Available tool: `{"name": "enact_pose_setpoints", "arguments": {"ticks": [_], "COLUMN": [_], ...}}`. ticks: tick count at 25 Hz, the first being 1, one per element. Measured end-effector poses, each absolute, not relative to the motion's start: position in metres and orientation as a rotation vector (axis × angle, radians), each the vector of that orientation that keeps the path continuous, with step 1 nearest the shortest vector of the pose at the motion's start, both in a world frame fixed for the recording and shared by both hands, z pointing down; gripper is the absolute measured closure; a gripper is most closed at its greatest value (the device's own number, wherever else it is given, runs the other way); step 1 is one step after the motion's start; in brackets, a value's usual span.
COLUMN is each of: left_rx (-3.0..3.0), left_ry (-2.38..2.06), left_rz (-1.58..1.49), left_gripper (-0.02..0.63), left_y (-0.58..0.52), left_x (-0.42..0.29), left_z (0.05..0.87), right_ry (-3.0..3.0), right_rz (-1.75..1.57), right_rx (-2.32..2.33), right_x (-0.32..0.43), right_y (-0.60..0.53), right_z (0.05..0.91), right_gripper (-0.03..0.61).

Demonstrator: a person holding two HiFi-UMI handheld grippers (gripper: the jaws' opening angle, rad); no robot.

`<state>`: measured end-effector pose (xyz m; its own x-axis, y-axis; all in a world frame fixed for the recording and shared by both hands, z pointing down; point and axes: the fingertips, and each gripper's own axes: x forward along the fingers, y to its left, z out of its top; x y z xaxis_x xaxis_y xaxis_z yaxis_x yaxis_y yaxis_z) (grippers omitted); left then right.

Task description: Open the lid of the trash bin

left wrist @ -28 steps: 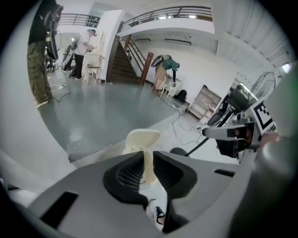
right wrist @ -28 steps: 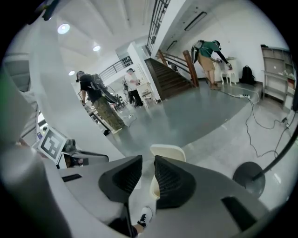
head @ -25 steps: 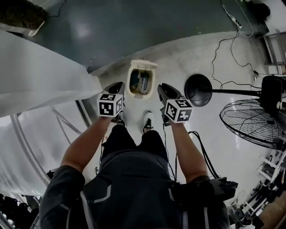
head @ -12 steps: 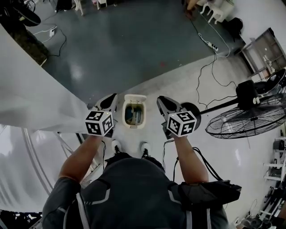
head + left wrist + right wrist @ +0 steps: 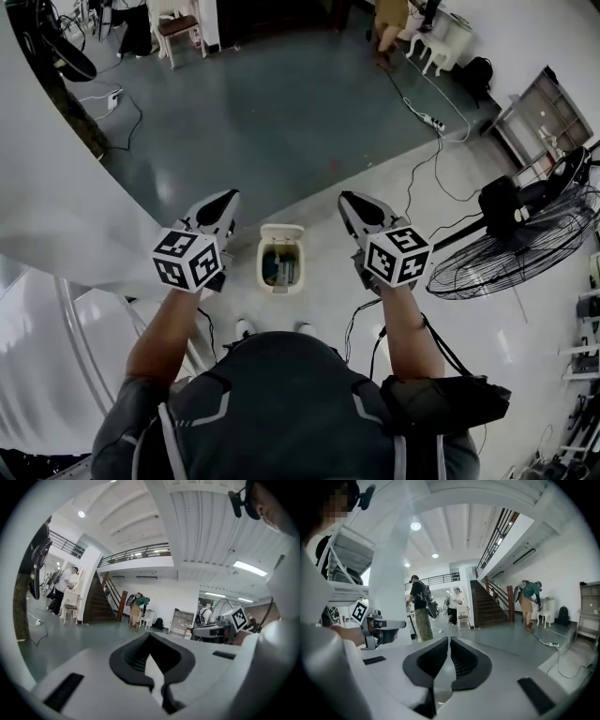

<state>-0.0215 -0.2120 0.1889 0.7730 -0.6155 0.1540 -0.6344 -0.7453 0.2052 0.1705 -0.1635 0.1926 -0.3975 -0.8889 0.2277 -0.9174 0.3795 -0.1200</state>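
Observation:
A cream trash bin (image 5: 265, 265) stands on the pale floor far below me, its lid (image 5: 281, 230) tipped up at the far side and rubbish showing inside. My left gripper (image 5: 223, 200) is held high, left of the bin, shut and empty. High on the bin's right, my right gripper (image 5: 352, 202) is also shut; its jaws have just closed with nothing between them. The left gripper (image 5: 149, 638) points almost level across the hall in its own view. So does the right gripper (image 5: 448, 641) in the right gripper view. Neither touches the bin.
A large standing fan (image 5: 506, 258) and its black cables (image 5: 422, 173) lie to the right. A white sheet (image 5: 56, 216) slopes along the left. The person's shoes (image 5: 246, 328) stand just behind the bin. Distant people (image 5: 419, 606) and a staircase (image 5: 492, 606) fill the hall.
Both grippers have risen well above the bin and spread slightly apart. The bin looks smaller and farther below. Its lid stays open.

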Motion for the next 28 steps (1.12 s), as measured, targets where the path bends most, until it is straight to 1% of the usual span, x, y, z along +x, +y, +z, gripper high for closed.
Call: {"name": "enact_pose_setpoints", "arguments": {"ticks": [7,12,21,28], "left_rx": [2.803,2.838,2.824,2.829], "left_ry": [-1.056,-1.119,-1.267,-1.363], "left_rz": [-0.076,-0.053,0.043,-0.012], "left_gripper": [0.604,0.604,0.604,0.604], "left_y": [-0.220,-0.226,-0.225,-0.230], "left_x": [-0.031,-0.031,-0.040,-0.051], "left_z": [0.131,0.119,0.128,0.116], "right_ry": [-2.536,-2.527,-2.515,-2.520], "right_rz": [0.201,0.110,0.088,0.065], "right_rx": [1.678,1.721,1.754,1.757], "right_x": [0.167,0.171,0.174,0.172], "right_y": [-0.171,-0.174,-0.172,-0.175], "right_z": [0.148,0.128,0.123,0.119], "right_gripper": [0.541,0.549,0.552,0.552]}}
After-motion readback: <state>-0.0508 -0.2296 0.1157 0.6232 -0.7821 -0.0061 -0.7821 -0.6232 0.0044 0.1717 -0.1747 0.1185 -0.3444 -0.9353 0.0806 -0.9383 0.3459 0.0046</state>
